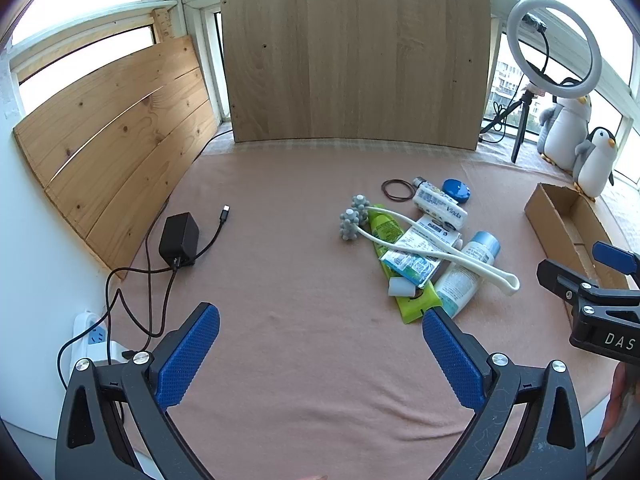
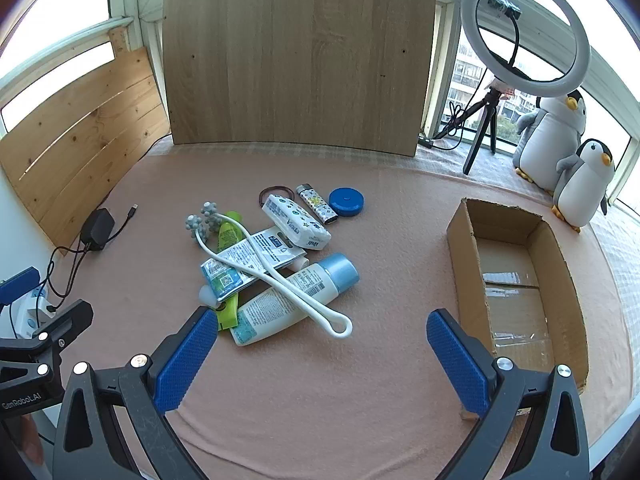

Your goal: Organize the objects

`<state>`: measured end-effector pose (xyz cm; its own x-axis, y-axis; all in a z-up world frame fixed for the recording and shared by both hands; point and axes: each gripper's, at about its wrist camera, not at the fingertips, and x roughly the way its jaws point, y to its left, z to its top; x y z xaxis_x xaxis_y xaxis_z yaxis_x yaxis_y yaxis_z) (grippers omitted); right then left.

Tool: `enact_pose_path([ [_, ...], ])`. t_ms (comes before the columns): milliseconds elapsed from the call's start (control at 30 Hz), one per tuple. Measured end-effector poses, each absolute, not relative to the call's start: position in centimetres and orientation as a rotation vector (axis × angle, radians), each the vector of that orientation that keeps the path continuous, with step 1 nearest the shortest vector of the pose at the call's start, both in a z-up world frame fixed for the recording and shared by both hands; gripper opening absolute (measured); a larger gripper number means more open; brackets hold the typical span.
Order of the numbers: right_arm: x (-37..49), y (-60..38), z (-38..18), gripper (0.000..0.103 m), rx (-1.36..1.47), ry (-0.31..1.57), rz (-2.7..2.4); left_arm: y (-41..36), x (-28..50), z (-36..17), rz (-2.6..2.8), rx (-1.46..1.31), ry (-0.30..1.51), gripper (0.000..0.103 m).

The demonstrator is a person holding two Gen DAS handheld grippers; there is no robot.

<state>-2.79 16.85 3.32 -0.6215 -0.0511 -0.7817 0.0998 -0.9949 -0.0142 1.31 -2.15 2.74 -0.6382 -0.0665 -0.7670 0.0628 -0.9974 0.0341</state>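
Observation:
A heap of small things lies mid-table: a white massage roller [image 2: 280, 276] with grey knobbed heads [image 1: 354, 218], a green tube [image 1: 386, 232], a white bottle with a blue cap [image 2: 296, 300], a tissue pack [image 2: 296, 222], flat sachets [image 2: 256, 256], a lighter [image 2: 318, 203], a blue round tin [image 2: 346, 201] and brown hair ties [image 1: 397, 190]. An open cardboard box [image 2: 516, 280] stands to the right, empty. My left gripper [image 1: 320, 320] is open and empty, left of the heap. My right gripper [image 2: 320, 328] is open and empty, just short of the roller's loop.
A black charger [image 1: 179, 239] with cables and a white power strip [image 1: 94, 338] lie at the left edge. Wooden boards [image 1: 352, 52] stand at the back and left. A ring light [image 2: 524, 32] and two plush penguins [image 2: 580, 184] stand at the back right.

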Motion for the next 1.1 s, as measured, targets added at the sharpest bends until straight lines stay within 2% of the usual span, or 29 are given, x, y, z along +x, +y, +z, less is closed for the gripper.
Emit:
enact_pose_path([
  [1100,-3.17,16.28,3.20,0.103,1.325,0.111,-2.746,-2.38,0.65,2.50,-2.772,1.309,-0.001,0.103],
])
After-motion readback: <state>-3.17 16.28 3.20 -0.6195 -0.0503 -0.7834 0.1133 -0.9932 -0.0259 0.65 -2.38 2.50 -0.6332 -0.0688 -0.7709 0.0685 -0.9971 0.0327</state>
